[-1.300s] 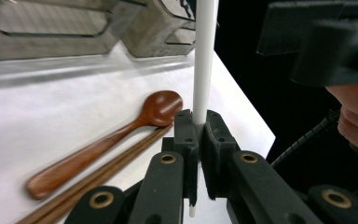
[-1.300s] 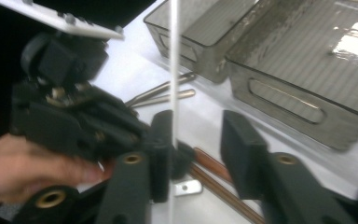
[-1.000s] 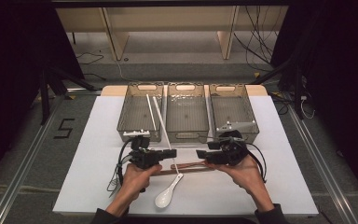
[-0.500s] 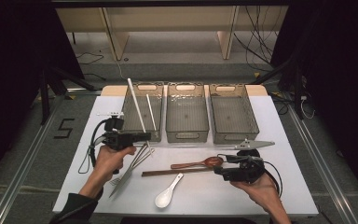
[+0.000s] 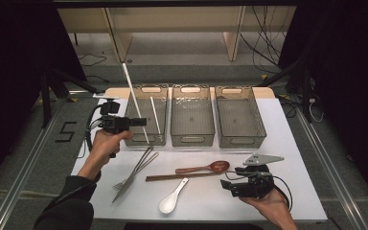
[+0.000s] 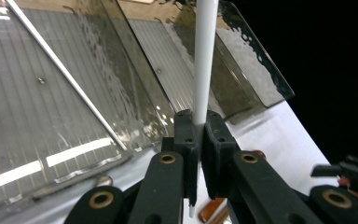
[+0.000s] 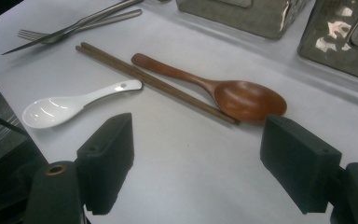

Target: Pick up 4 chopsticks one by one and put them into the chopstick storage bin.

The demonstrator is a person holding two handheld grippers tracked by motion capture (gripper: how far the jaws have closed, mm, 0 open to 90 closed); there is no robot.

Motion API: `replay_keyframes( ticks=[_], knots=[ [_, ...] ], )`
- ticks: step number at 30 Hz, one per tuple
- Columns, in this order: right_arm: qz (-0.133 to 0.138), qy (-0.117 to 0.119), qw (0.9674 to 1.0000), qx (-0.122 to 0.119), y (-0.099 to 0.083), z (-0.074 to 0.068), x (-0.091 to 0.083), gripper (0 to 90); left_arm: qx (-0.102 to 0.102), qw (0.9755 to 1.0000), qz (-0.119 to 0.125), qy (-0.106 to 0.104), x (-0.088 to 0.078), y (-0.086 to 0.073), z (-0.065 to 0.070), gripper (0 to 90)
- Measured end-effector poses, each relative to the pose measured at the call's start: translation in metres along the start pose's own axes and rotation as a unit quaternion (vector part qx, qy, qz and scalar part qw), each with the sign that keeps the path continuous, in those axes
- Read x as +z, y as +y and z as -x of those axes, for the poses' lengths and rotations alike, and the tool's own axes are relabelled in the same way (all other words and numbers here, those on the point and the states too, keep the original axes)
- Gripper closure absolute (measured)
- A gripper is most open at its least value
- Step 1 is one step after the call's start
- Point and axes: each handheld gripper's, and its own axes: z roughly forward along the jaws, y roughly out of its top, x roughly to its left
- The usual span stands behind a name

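My left gripper [image 5: 143, 122] [image 6: 199, 117] is shut on a long white chopstick [image 5: 132, 91] [image 6: 204, 56], which stands steeply tilted over the front of the left clear bin [image 5: 139, 139] [image 6: 23, 121]. A second white chopstick [image 5: 155, 115] [image 6: 60, 70] lies inside that bin. My right gripper [image 5: 226, 187] [image 7: 196, 135] is open above the white tabletop [image 5: 292, 143], its jaws wide apart and empty. Ahead of it lie a wooden spoon [image 5: 206, 167] [image 7: 242, 95], a pair of brown chopsticks [image 5: 182, 176] [image 7: 154, 81] and a white ceramic spoon [image 5: 172, 197] [image 7: 70, 105].
Two more clear bins, the middle bin [image 5: 192, 139] and the right bin [image 5: 242, 142], stand side by side at the back. A metal fork and knife [image 5: 135, 170] [image 7: 70, 28] lie crossed left of centre. Dark floor and cables surround the table.
My hands have parted from the table's middle. The left gripper swung out left, then lifted the white chopstick toward the left bin. The right gripper drew back to the near right.
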Motion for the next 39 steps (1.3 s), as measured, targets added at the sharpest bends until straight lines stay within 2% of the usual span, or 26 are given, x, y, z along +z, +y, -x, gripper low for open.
replay_keyframes(
  ticks=[3,6,13,15,17,20,24,25,29,39],
  knots=[
    [0.000,0.002,1.0000,-0.001,-0.004,0.000,-0.001,26.5,-0.004,1.0000,0.000,0.006,0.003,0.005,-0.004,85.1],
    [0.000,0.006,1.0000,-0.001,-0.006,0.000,-0.003,26.5,-0.020,0.9997,0.005,0.009,0.012,0.015,-0.011,85.1],
    [-0.003,0.004,1.0000,-0.003,-0.010,0.000,-0.001,26.5,-0.022,0.9996,0.002,0.019,0.027,0.026,-0.012,85.1],
    [0.000,0.002,1.0000,-0.005,-0.010,-0.001,-0.002,26.5,-0.023,0.9992,0.000,0.034,0.034,0.030,-0.013,85.1],
    [0.005,0.004,1.0000,-0.007,-0.011,-0.002,-0.004,26.2,-0.027,0.9991,0.001,0.034,0.036,0.031,-0.014,85.1],
    [0.010,0.006,0.9999,-0.010,-0.012,-0.003,-0.006,26.1,-0.033,0.9985,-0.002,0.044,0.045,0.036,-0.018,85.0],
    [0.012,0.003,0.9998,-0.014,-0.014,-0.005,-0.007,26.1,-0.032,0.9978,-0.009,0.058,0.052,0.037,-0.020,85.0],
    [0.012,0.003,0.9998,-0.013,-0.014,-0.005,-0.007,26.1,-0.043,0.9972,-0.008,0.061,0.056,0.036,-0.024,85.0],
    [0.012,0.006,0.9998,-0.014,-0.015,-0.005,-0.008,26.1,-0.056,0.9960,-0.012,0.068,0.063,0.033,-0.031,85.0],
    [0.009,0.007,0.9999,-0.013,-0.016,-0.005,-0.006,26.3,-0.062,0.9955,-0.017,0.070,0.071,0.027,-0.034,84.9]
  ],
)
